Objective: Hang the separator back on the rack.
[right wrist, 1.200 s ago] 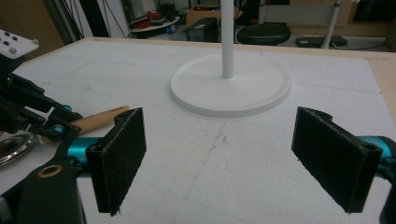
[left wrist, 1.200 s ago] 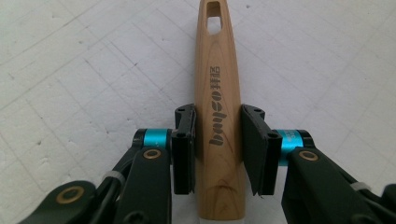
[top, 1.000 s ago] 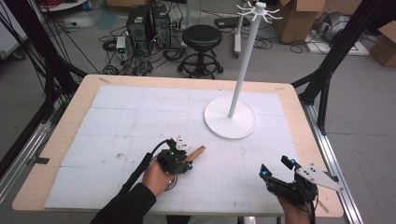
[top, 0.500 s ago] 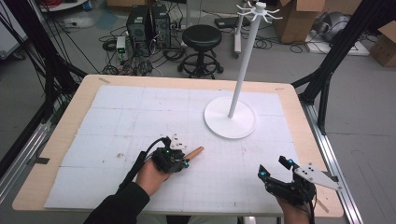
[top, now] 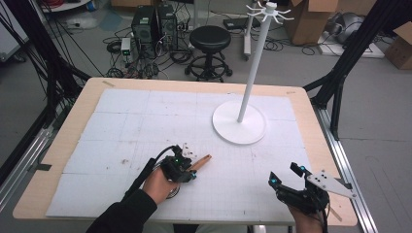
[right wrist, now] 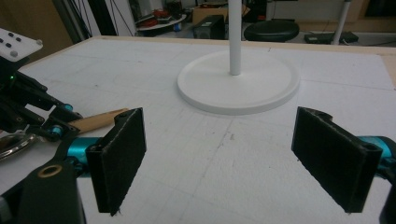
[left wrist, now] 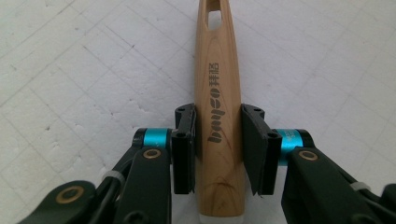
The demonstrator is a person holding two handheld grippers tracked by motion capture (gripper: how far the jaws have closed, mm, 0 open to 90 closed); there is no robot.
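Left gripper (top: 183, 167) clamps a wooden handle (left wrist: 218, 116), pads pressed to both sides; the jaws have just been easing open slightly, handle between them throughout. Handle lies low over the bench (top: 73, 145), front-centre, its slotted tip pointing toward the white stand (top: 240, 121). Right gripper (right wrist: 233, 158) hangs over the bench's near right corner, jaws wide, nothing between them.

Bench top: white gridded sheet on a pale wood board, a few dark specks near the left gripper. Room beyond: grey floor, black stool (top: 210, 39), computer towers with tangled cables, cardboard boxes, black frame struts.

Compared with a second ago, the left gripper and handle sit almost where they were; right gripper unmoved.

Stand's round base and tall pole stand well apart from the handle, open sheet between.
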